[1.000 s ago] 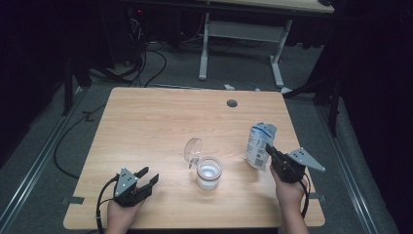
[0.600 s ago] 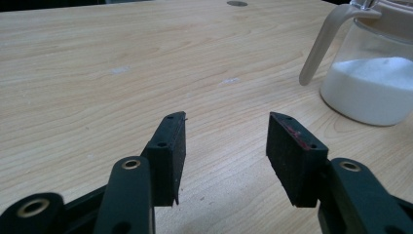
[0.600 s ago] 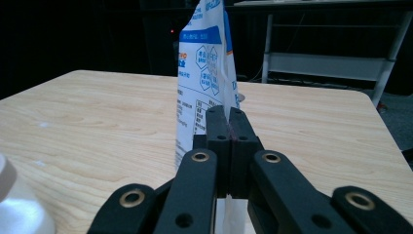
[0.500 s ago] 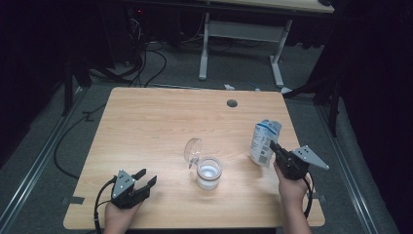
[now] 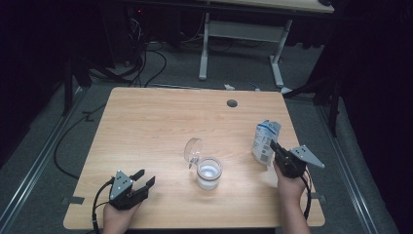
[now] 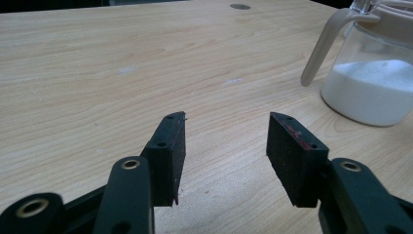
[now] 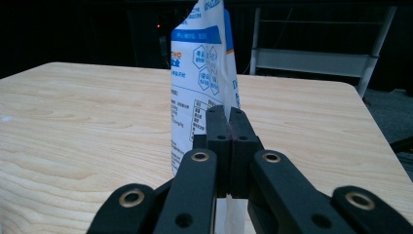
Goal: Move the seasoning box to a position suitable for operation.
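A glass jar [image 5: 209,173] half full of white powder stands on the wooden table [image 5: 160,122], its hinged clear lid [image 5: 193,148] flipped up. In the left gripper view the jar [image 6: 372,80] is at the far right, beyond the jaws. My left gripper [image 5: 143,178] [image 6: 226,141] rests open near the table's front left with nothing between its jaws. A white and blue bag [image 5: 265,141] [image 7: 202,83] stands upright at the right. My right gripper [image 5: 273,146] [image 7: 228,122] is shut on the bag's edge.
A round cable hole [image 5: 232,103] sits near the table's far edge. Beyond the table are a white desk frame [image 5: 243,34] and cables [image 5: 146,53] on the dark floor. Bare wood stretches across the table's left and far half.
The right gripper has carried the bag a little to the right and away from the jar. The left gripper has stayed put.
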